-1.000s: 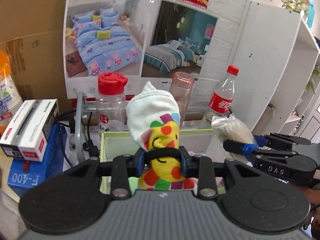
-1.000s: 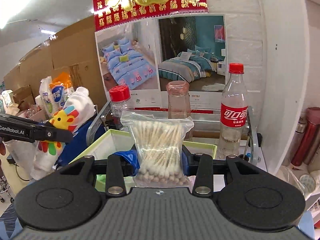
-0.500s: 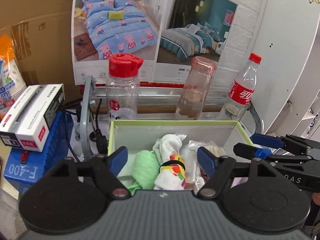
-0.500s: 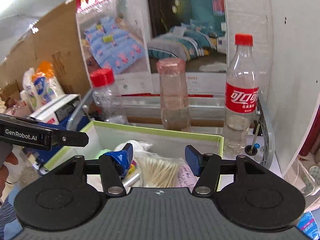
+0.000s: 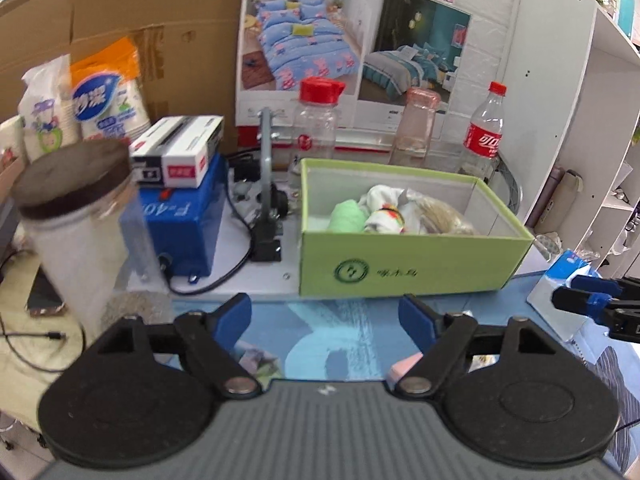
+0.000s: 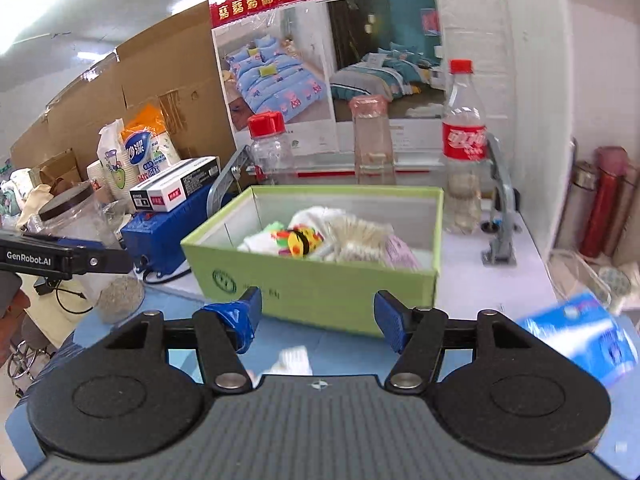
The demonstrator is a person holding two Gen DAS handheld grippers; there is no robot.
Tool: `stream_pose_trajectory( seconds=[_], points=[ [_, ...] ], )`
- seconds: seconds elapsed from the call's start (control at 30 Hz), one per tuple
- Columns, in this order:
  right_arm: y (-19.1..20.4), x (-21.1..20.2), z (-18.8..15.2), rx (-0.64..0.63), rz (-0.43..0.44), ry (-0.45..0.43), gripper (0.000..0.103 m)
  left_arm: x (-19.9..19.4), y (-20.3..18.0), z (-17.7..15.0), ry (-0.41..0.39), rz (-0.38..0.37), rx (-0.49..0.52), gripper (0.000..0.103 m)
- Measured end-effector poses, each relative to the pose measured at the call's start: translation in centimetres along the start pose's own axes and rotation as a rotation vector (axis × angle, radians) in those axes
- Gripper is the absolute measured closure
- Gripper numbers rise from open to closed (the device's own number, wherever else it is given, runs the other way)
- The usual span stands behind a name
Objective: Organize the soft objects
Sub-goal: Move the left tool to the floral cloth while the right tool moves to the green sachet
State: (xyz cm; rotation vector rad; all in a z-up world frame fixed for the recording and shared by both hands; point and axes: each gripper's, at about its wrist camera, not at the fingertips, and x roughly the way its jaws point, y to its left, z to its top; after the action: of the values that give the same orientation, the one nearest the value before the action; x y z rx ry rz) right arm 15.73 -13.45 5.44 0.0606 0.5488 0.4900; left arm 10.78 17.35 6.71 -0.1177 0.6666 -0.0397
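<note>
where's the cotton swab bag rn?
In both wrist views the cotton swab bag lies inside the green box, toward its right half, beside the colourful rolled cloth; neither gripper holds it.

1. Left gripper hangs with jaws spread wide and nothing between them, over a blue mat.
2. At twelve o'clock sits the green box, holding a green cloth roll, a colourful sock bundle and what may be a cotton swab bag.
3. At nine o'clock, a blurred dark-lidded jar.
4. At three o'clock, the right gripper tips peek in.
</note>
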Motion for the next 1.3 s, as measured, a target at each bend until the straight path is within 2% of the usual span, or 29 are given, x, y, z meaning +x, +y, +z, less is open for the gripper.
stream_pose_trajectory(
  seconds=[0.23, 0.3, 0.4, 0.57, 0.73, 0.8, 0.87, 0.93, 1.0, 1.07, 1.13, 1.2, 1.3],
  points=[
    [-1.2, -4.1, -7.9, 0.124, -0.105, 0.031, 0.055, -0.5, 5.5, -6.4, 0.102, 0.151, -0.127, 0.02],
    [-1.6, -5.3, -10.2, 0.18, -0.146, 0.029, 0.055, 0.2, 6.8, -7.4, 0.14, 0.166, -0.168, 0.02],
    [-2.0, -6.3, -11.9, 0.24, -0.143, 0.032, 0.055, 1.4, 7.3, -7.4, 0.166, 0.166, -0.192, 0.02],
    [-2.0, -6.7, -11.5, 0.243, -0.135, 0.013, 0.055, 2.8, 5.5, -6.5, 0.164, 0.164, -0.116, 0.019],
    [-2.0, -7.4, -11.9, 0.241, -0.123, 0.011, 0.055, 2.8, 4.5, -7.0, 0.164, 0.179, -0.065, 0.017],
    [-1.8, -8.0, -12.5, 0.211, -0.165, 0.029, 0.055, 2.6, 4.7, -7.2, 0.164, 0.173, -0.076, 0.012],
    [-1.7, -8.7, -13.2, 0.168, -0.222, 0.049, 0.055, 2.5, 4.8, -7.3, 0.157, 0.173, -0.088, 0.001],
    [-1.9, -9.1, -13.8, 0.128, -0.285, 0.076, 0.055, 2.3, 4.6, -7.2, 0.141, 0.175, -0.084, 0.001],
    [-2.3, -9.0, -14.1, 0.116, -0.306, 0.096, 0.055, 2.2, 4.3, -7.0, 0.132, 0.181, -0.072, 0.001],
    [-2.6, -8.8, -13.9, 0.139, -0.3, 0.076, 0.055, 2.1, 4.0, -6.8, 0.127, 0.188, -0.057, 0.001],
    [-2.5, -8.5, -12.7, 0.135, -0.252, 0.037, 0.055, 2.0, 3.8, -6.6, 0.122, 0.195, -0.054, 0.001],
    [-1.7, -7.2, -11.0, 0.086, -0.195, 0.027, 0.054, 2.0, 3.7, -6.6, 0.122, 0.188, -0.062, 0.001],
    [0.3, -3.0, -7.8, -0.051, -0.146, 0.034, 0.054, 2.1, 3.7, -6.8, 0.134, 0.191, -0.067, 0.001]
  ],
)
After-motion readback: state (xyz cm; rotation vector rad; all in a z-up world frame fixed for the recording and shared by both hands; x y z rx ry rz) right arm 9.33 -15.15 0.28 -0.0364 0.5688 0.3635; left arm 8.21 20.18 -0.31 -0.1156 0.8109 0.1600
